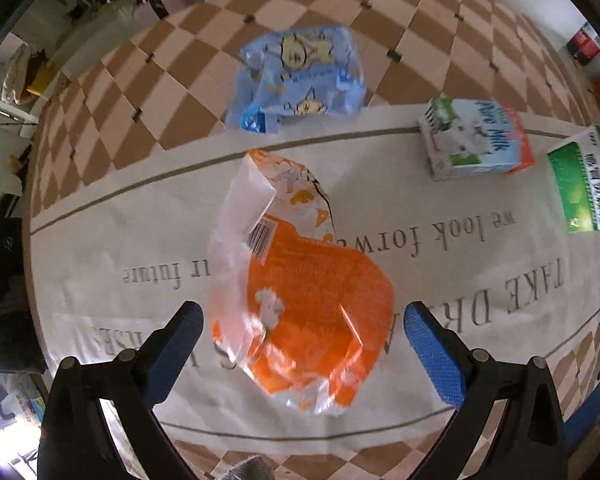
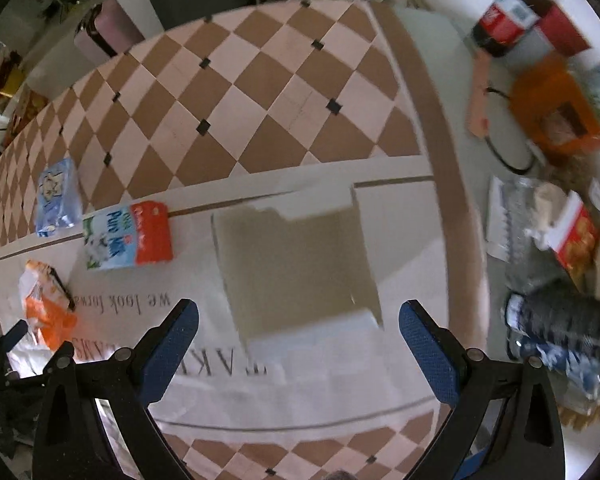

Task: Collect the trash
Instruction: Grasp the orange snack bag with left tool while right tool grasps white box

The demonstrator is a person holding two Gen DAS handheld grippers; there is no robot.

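Observation:
An orange and white snack bag lies on a white printed cloth. My left gripper is open, its blue pads on either side of the bag's near end. A blue cartoon wrapper lies beyond it, a milk carton and a green carton to the right. My right gripper is open and empty above a flat piece of brown cardboard. The right wrist view also shows the milk carton, the blue wrapper and the orange bag at the left.
The table has a brown and pink checked top. Off its right edge stand an orange container, a cola bottle, a clear plastic bag and a red box. A dark patterned bottle lies close right.

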